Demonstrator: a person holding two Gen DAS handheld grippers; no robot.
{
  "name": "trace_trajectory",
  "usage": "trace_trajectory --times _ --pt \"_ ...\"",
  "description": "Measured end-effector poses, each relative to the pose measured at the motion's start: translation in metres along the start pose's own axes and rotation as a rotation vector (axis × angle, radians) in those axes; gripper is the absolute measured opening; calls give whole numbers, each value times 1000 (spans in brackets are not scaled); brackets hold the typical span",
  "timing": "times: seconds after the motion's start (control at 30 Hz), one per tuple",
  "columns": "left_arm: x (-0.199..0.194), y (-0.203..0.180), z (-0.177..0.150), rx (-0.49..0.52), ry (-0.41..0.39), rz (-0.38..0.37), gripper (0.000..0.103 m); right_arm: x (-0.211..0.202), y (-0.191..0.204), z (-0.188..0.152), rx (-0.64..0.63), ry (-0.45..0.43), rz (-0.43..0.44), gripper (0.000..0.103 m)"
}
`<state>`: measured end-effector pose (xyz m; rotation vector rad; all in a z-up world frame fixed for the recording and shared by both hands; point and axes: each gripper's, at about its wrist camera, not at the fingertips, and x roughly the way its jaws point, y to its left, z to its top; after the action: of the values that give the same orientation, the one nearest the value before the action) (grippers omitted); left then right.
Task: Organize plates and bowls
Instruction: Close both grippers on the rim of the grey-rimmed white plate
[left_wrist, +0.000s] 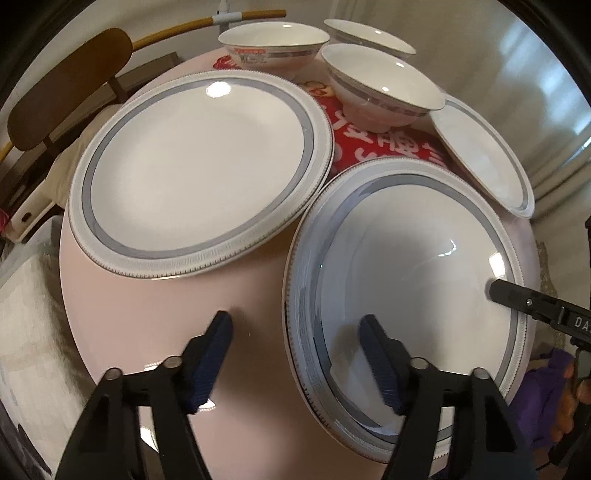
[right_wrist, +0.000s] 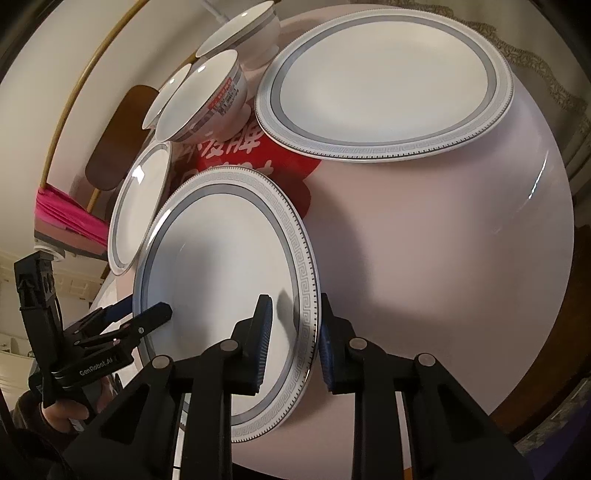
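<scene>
Near white round ceramic plate with grey key-pattern rim (left_wrist: 406, 288) (right_wrist: 229, 295) sat tilted at edge of round pink table (left_wrist: 155, 325) (right_wrist: 424, 258). Right gripper (right_wrist: 293, 345) straddled plate's rim, one blue pad inside, other outside; jaws narrow, whether pads actually pressed rim could not be told. Left gripper (left_wrist: 297, 363) had jaws wide, holding nothing, one finger over plate, other over table. Second matching plate (left_wrist: 199, 173) (right_wrist: 384, 81) lay flat just beside first. Third plate (left_wrist: 484, 155) (right_wrist: 138, 206) and three white bowls (left_wrist: 380, 88) (right_wrist: 201, 96) stood beyond, around red printed mat (left_wrist: 384, 147) (right_wrist: 243, 155).
</scene>
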<state>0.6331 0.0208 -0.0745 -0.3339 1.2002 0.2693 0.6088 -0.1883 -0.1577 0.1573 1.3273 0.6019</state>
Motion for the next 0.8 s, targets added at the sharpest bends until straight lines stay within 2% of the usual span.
trace_trajectory --times 0.07,0.13,0.2,0.43,0.63,0.8 --pt "-1 1 -2 4 -9 -7 55 0 -2 -1 11 -4 9 23" --pt "-5 1 -3 11 -12 -27 45 0 -2 0 17 -5 9 21" --pt "-7 -1 -5 27 -9 -53 32 0 -1 -1 16 -10 5 20" --pt "-11 5 -12 14 -3 -66 27 -1 -18 -4 86 -19 93 13" --pt "-18 8 -16 -3 1 -65 26 -8 -14 -9 80 -13 84 13" --pt "-27 7 -16 13 -11 -93 26 -21 -8 -14 63 -25 69 13"
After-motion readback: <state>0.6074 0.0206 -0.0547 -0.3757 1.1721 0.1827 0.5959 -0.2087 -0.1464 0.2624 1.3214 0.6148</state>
